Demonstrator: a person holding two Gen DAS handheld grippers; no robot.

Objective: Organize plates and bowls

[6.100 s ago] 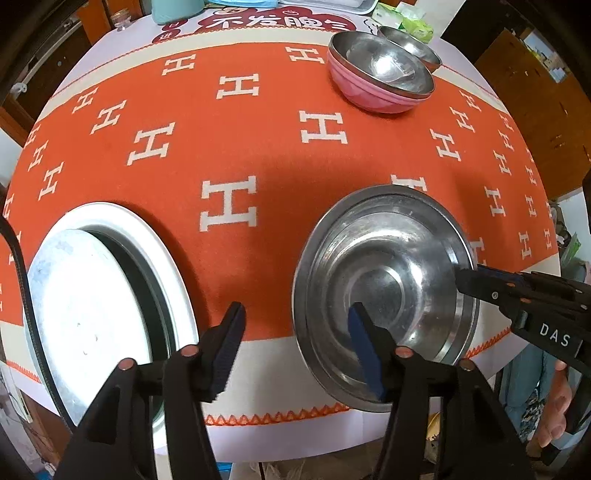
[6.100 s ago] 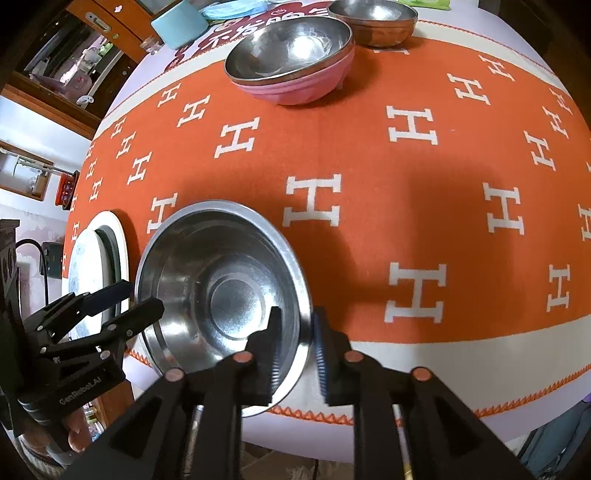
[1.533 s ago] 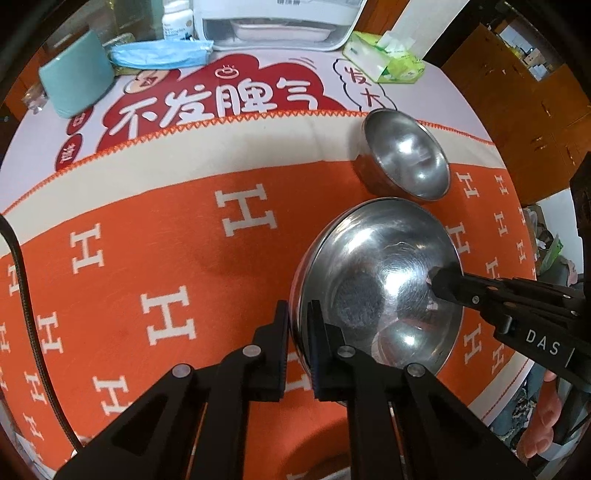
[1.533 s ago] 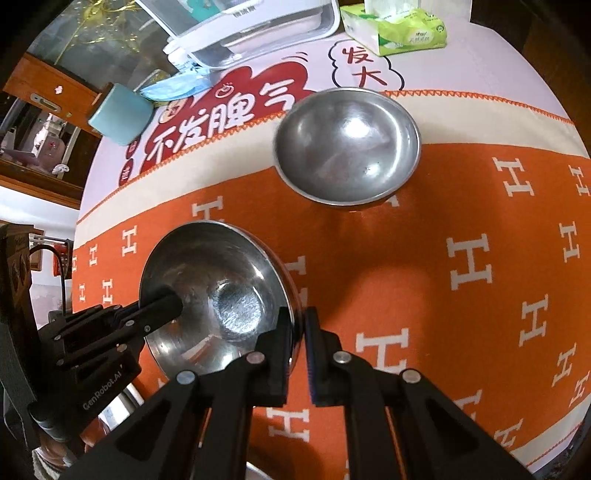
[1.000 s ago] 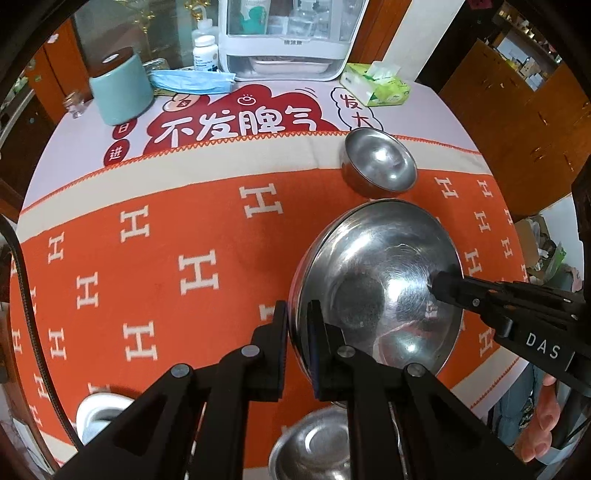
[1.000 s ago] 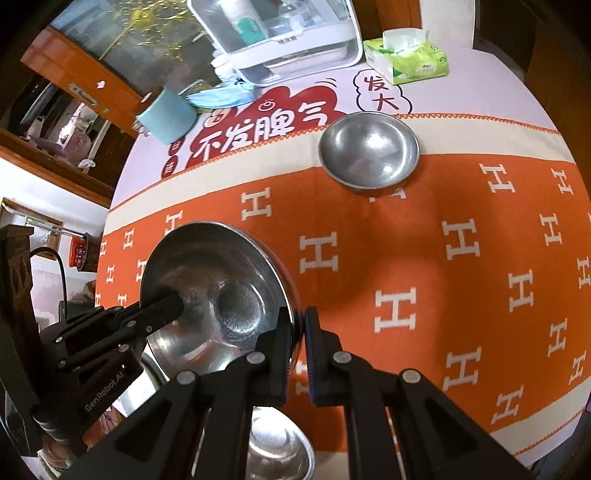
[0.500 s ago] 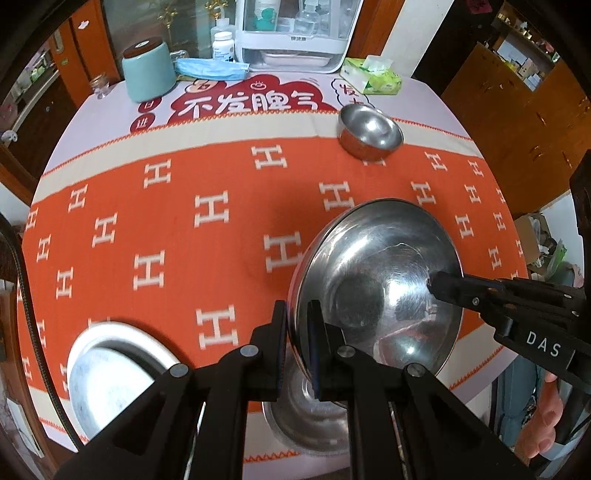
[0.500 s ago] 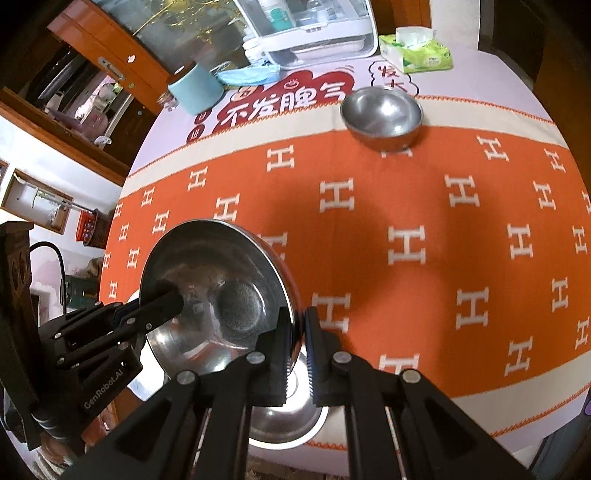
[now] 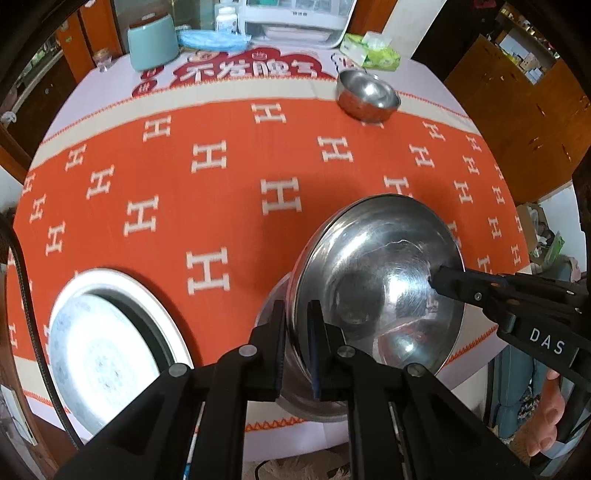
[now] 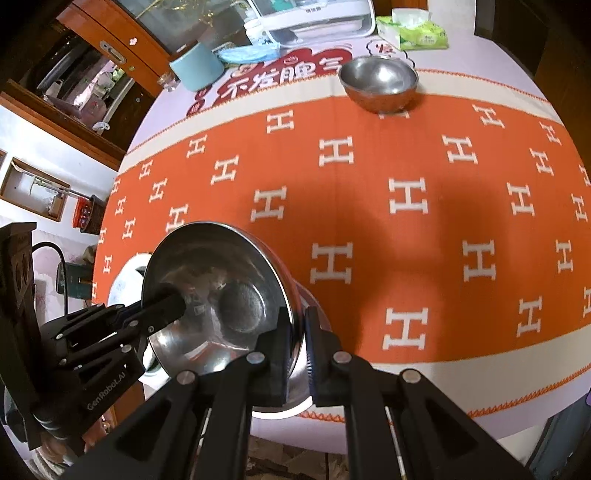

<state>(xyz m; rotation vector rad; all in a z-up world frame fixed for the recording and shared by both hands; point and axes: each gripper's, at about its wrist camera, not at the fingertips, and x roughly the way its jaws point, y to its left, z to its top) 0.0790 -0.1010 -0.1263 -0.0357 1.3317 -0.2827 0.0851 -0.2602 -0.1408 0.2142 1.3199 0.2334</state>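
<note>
A large steel bowl (image 9: 380, 280) with a pink outside is held in the air by both grippers. My left gripper (image 9: 297, 350) is shut on its near-left rim. My right gripper (image 10: 297, 350) is shut on the opposite rim of the bowl (image 10: 221, 295). Right under it lies a steel plate (image 9: 295, 398) at the table's front edge, also in the right wrist view (image 10: 295, 402). A white plate (image 9: 107, 354) lies at the front left. A small steel bowl (image 9: 367, 96) stands at the far right, also in the right wrist view (image 10: 378, 83).
The round table has an orange cloth (image 9: 229, 173) with white H marks. At the back stand a teal canister (image 9: 152, 41), a blue mask (image 9: 214, 38), a white dish rack (image 9: 295, 18) and a tissue pack (image 9: 371, 50). Wooden cabinets surround the table.
Both grippers have carried the large bowl back toward the table's front edge and lower. It now hangs just above the steel plate.
</note>
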